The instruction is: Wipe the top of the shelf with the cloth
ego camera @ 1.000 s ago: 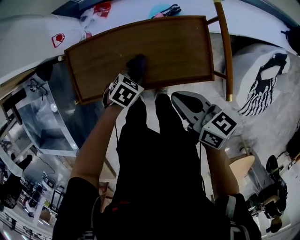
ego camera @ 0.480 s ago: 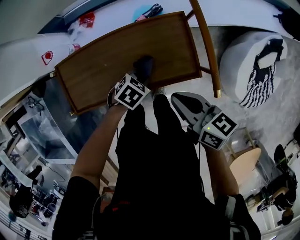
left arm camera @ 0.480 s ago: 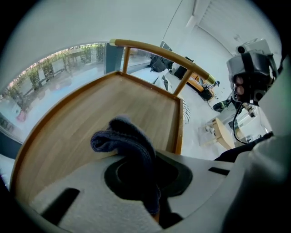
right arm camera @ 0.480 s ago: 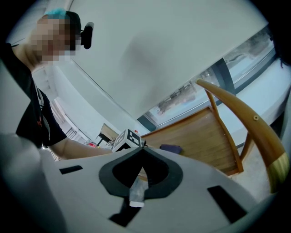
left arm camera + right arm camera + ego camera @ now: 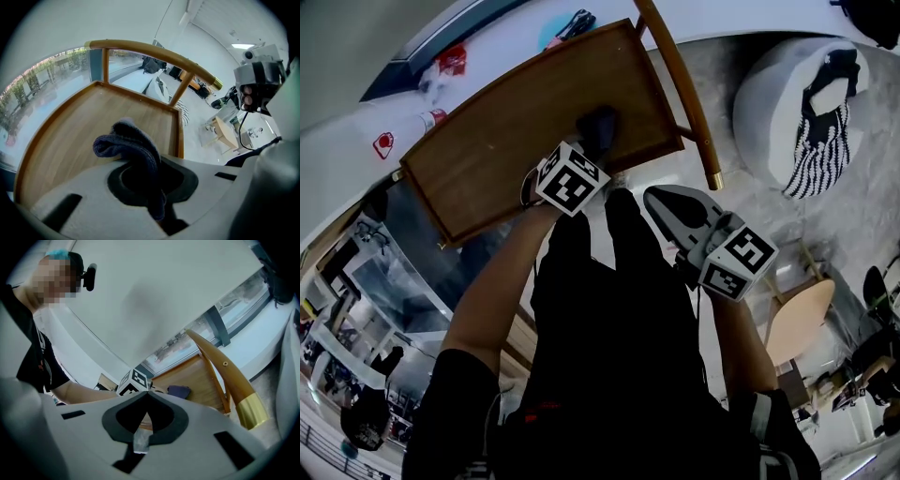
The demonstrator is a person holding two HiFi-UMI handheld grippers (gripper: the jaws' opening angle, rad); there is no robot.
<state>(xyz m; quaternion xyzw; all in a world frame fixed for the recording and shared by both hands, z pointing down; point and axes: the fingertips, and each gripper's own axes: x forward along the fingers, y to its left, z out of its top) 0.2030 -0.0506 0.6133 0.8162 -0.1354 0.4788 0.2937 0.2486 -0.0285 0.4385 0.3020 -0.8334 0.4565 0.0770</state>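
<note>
The shelf's wooden top point(image 5: 497, 141) point(image 5: 61, 136) has a raised rim and a curved wooden rail point(image 5: 675, 84) point(image 5: 154, 50) at its right end. A dark blue cloth point(image 5: 598, 127) point(image 5: 131, 145) lies bunched on the top near its front edge, towards the right. My left gripper point(image 5: 591, 148) point(image 5: 149, 164) is shut on the cloth and holds it against the wood. My right gripper point(image 5: 654, 197) point(image 5: 147, 392) hangs off the shelf to the right with its jaws shut and nothing in them. In the right gripper view the cloth point(image 5: 179, 391) shows beside the rail point(image 5: 220, 366).
A white pouf point(image 5: 769, 103) with a striped black-and-white fabric point(image 5: 811, 127) on it stands right of the shelf. A round wooden stool point(image 5: 797, 323) is lower right. A white counter point(image 5: 412, 84) with small red and teal items lies behind. The person's black-clad legs point(image 5: 609, 309) stand before the shelf.
My left gripper has slid the cloth to the right along the shelf's front edge. The head view has swung, so the shelf now sits tilted. The right gripper has stayed put.
</note>
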